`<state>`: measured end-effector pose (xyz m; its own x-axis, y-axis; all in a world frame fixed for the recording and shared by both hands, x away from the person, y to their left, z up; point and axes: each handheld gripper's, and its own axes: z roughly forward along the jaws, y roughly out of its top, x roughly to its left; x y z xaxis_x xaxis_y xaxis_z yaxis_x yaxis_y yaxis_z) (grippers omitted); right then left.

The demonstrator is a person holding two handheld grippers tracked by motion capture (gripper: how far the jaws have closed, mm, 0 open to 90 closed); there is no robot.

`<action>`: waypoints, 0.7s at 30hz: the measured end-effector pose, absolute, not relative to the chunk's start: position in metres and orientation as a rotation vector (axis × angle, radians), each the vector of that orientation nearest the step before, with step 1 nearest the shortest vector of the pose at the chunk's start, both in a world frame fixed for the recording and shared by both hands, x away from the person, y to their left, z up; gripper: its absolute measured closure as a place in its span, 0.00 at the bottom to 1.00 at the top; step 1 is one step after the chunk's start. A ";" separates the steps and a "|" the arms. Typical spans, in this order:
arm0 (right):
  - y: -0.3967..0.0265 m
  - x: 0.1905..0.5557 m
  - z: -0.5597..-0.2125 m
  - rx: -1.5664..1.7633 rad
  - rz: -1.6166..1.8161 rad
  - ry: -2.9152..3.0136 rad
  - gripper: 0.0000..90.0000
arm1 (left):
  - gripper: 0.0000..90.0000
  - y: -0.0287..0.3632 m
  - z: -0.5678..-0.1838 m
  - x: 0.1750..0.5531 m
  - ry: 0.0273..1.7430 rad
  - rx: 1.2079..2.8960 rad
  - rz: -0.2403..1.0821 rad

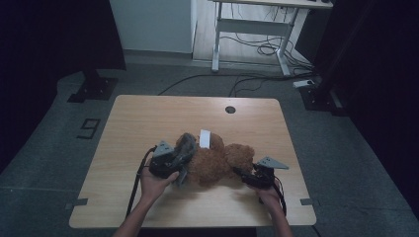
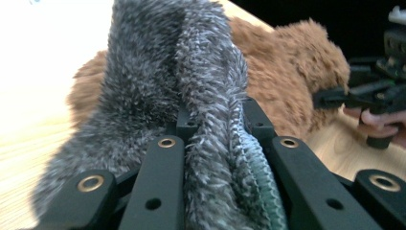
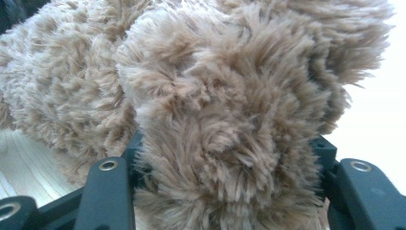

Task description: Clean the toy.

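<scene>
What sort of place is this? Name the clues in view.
Probably a lab or studio for recording: a lone wooden table on grey floor, loose cables under a height-adjustable desk, and dark curtains around.

Colours and patterns: plush items and tools on the table.

Shaggy brown plush teddy bear (image 1: 215,165), uniformly russet, with a plain white rectangular tag (image 1: 205,138); fuzzy grey knitted fabric piece (image 2: 191,96), charcoal flecked with white fibre tips, its edge showing pale green ribbed knit; matt black left gripper (image 1: 168,165) and right gripper (image 1: 243,175), each topped by a grey plate; pale wood-grain table (image 1: 148,118) with one dark round hole.
</scene>
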<state>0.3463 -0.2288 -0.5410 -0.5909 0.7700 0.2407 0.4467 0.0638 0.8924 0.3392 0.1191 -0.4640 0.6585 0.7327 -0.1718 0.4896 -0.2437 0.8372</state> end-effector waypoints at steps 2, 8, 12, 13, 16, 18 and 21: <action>-0.229 0.346 -0.541 1.223 1.535 2.049 0.45 | 0.82 0.112 -0.477 0.343 0.978 1.933 0.336; -0.227 0.346 -0.541 1.217 1.537 2.049 0.45 | 0.83 0.113 -0.493 0.342 0.967 1.957 0.410; -0.227 0.346 -0.541 1.218 1.534 2.048 0.45 | 0.83 0.121 -0.500 0.343 1.026 1.990 0.437; -0.227 0.346 -0.541 1.220 1.537 2.047 0.45 | 0.83 0.123 -0.504 0.344 1.040 2.009 0.448; -0.228 0.347 -0.541 1.223 1.538 2.045 0.45 | 0.83 0.130 -0.517 0.346 1.070 2.001 0.406; -0.228 0.347 -0.541 1.224 1.540 2.044 0.45 | 0.83 0.129 -0.516 0.346 1.067 2.005 0.416; -0.228 0.346 -0.541 1.228 1.536 2.045 0.45 | 0.83 0.131 -0.508 0.346 1.070 2.011 0.412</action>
